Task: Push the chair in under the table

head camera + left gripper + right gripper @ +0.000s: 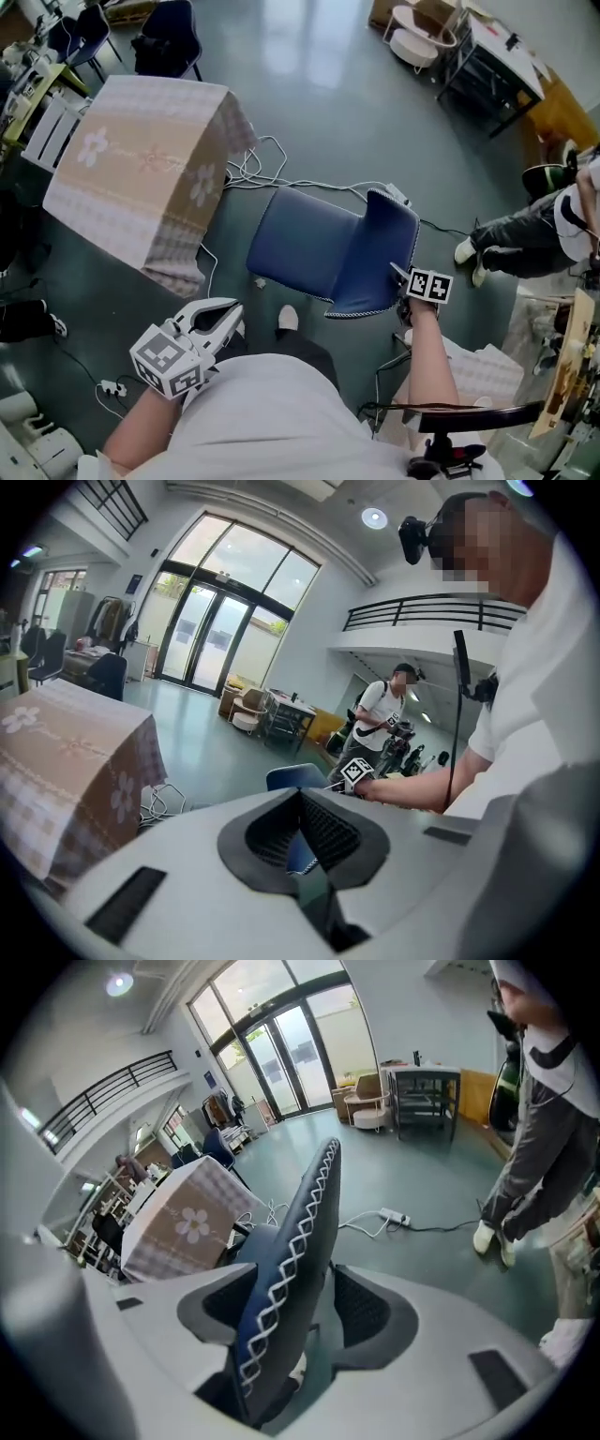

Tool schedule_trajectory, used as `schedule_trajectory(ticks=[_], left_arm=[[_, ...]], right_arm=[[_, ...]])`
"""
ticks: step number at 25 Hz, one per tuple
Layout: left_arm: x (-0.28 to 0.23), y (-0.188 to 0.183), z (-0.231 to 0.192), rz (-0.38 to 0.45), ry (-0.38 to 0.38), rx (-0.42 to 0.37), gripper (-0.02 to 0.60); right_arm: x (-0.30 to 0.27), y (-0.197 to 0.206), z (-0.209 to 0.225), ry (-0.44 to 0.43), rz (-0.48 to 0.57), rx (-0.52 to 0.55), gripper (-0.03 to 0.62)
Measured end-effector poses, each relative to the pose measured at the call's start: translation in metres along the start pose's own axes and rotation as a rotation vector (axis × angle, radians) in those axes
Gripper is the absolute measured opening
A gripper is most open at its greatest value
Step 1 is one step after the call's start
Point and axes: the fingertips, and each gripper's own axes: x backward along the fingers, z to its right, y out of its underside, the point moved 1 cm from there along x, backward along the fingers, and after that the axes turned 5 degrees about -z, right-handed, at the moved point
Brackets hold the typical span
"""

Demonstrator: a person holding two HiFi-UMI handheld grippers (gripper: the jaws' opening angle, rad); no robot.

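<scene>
The backrest (300, 1213) of the blue chair (314, 246) is straddled, unpinched, by the spread right gripper (295, 1277), while the left gripper (300, 795) is pressed together, empty, near the cloth-covered table (141, 159).

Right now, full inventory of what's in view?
chair: one, blue, centre floor, apart from the table
table: one, pink-beige flowered cloth, left of the chair
cables: a tangle, white, floor between table and chair
power strip: one, white, floor beyond the chair
dark chairs: two, upper left
far table: one, white top, upper right
other person: one, dark trousers, right edge
left gripper: white, lower left, shut, empty
right gripper: white, open, chair's backrest edge between its jaws
</scene>
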Motion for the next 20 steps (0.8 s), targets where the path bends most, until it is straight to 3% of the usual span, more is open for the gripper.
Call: schedule_trajectory(ticks=[2,3,5,9,20], left_arm=[[-0.002,-0.001,-0.005,0.000,-0.026,0.018,0.011],[-0.003,-0.003,-0.008,0.002,-0.035,0.025,0.011],[-0.004,-0.008,-0.014,0.012,-0.047,0.031,0.011],[0.003,-0.016,-0.033,0.033,-0.068,0.038,0.011],[0.018,-0.026,-0.077,0.057,-0.052,0.046,0.011]], right_arm=[[-0.012,-0.004,0.000,-0.033,-0.033,-0.025,0.263],[-0.016,-0.006,-0.002,-0.034,-0.052,-0.017,0.219],[-0.019,-0.011,-0.005,-0.006,-0.088,0.016,0.157],[-0.019,-0.007,-0.011,0.045,-0.119,0.031,0.096],[-0.045,-0.015,-0.070,0.029,-0.080,-0.069,0.071]])
